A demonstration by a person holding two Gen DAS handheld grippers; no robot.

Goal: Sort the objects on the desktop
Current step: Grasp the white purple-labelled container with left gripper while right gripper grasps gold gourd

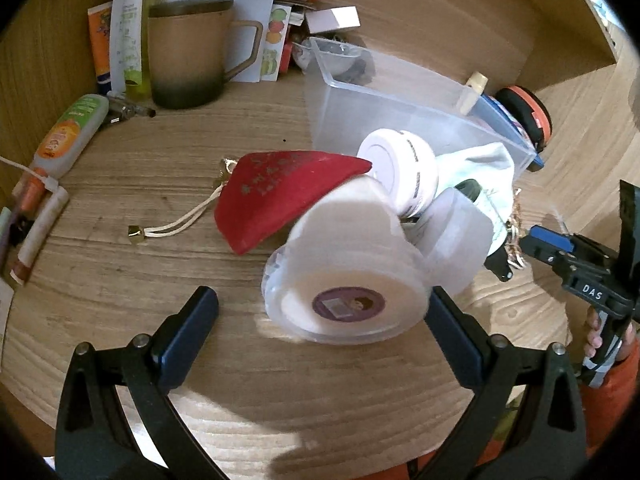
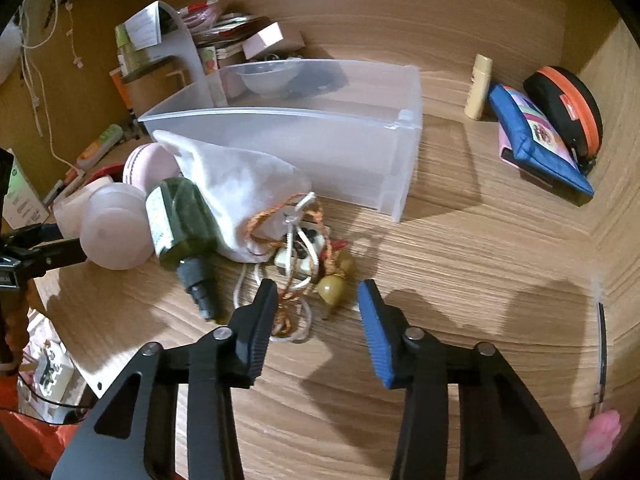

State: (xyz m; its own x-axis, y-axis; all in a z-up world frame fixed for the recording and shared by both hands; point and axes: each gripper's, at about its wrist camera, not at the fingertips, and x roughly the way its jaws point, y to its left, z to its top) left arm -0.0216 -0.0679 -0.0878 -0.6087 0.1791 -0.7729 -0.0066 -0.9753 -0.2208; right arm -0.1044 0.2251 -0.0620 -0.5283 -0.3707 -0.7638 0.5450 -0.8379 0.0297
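Observation:
My left gripper (image 1: 322, 330) stands wide open, low over the wooden desk (image 1: 160, 280). A clear round tub of white pads (image 1: 344, 292) lies on its side partly between the fingers, close to the right finger (image 1: 452, 336) and well apart from the left one. Behind the tub are a red drawstring pouch (image 1: 288, 196), a white round jar (image 1: 400, 168) and a frosted jar (image 1: 456, 236). My right gripper (image 2: 318, 312) is partly open, its tips on either side of a small gourd charm (image 2: 332, 288) and tangled cords, not pressing them. A green bottle (image 2: 180, 220) and a white cloth pouch (image 2: 236, 184) lie just beyond.
A clear plastic bin (image 2: 320, 140) stands behind the pile. A brown mug (image 1: 188, 52), tubes (image 1: 68, 136) and papers crowd the back left. A cream tube (image 2: 478, 86), blue pouch (image 2: 540, 140) and orange-rimmed case (image 2: 568, 108) sit at the back right. Wooden walls enclose the desk.

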